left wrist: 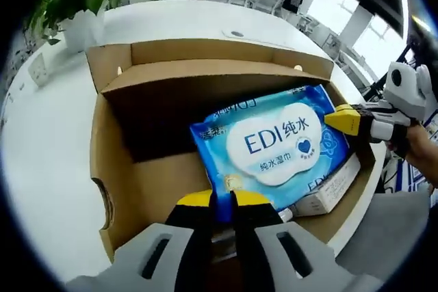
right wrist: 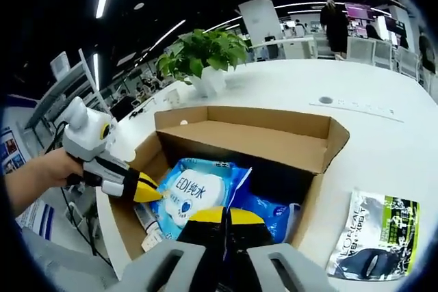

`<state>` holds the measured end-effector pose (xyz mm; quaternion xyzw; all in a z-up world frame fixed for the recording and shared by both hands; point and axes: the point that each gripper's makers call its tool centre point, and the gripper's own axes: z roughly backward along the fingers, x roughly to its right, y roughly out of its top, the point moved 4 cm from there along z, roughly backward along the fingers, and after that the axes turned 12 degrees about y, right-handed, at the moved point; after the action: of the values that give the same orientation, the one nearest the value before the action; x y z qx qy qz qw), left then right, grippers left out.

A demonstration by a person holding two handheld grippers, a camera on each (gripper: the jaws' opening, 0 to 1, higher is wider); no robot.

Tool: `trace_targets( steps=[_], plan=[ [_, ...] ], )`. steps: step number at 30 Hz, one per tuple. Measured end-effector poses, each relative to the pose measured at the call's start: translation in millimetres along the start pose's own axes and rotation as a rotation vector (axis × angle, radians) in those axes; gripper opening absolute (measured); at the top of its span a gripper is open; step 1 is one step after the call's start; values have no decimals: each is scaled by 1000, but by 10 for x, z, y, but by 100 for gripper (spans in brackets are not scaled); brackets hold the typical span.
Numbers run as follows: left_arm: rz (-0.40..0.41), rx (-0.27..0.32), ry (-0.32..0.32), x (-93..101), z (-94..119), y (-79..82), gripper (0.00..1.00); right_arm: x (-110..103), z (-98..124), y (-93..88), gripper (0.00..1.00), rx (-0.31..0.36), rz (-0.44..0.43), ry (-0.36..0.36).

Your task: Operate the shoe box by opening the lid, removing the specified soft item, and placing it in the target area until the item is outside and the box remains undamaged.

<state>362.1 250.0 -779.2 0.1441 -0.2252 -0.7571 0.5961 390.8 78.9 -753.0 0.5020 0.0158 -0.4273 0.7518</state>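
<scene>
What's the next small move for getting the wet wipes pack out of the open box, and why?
Probably lift both grippers together, straight up. The left gripper pinches the near edge of the blue wet wipes pack and the right gripper appears to pinch its far edge. The pack still sits inside the cardboard box, whose lid is already open, so rising clears the walls without dragging on them.

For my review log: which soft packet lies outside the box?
The black-and-green packet on the white table, right of the box; the blue wipes pack sits inside it.
</scene>
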Motion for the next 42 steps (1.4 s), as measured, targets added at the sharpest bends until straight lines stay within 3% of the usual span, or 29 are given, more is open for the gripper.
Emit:
trace_targets(
  steps=[3, 7, 13, 23, 42],
  plan=[
    [-8, 7, 14, -6, -3, 6, 0, -2, 2, 0, 0, 2, -1, 1],
    [-15, 22, 10, -17, 0, -1, 0, -10, 8, 2, 0, 10, -5, 3],
    [49, 51, -20, -39, 82, -3, 0, -12, 23, 4, 0, 16, -25, 6],
    [48, 79, -35, -6, 171, 21, 0, -42, 100, 31, 0, 23, -28, 14],
    [97, 186, -81, 67, 513, 226, 0, -116, 372, 215, 0, 92, -54, 50]
  ],
)
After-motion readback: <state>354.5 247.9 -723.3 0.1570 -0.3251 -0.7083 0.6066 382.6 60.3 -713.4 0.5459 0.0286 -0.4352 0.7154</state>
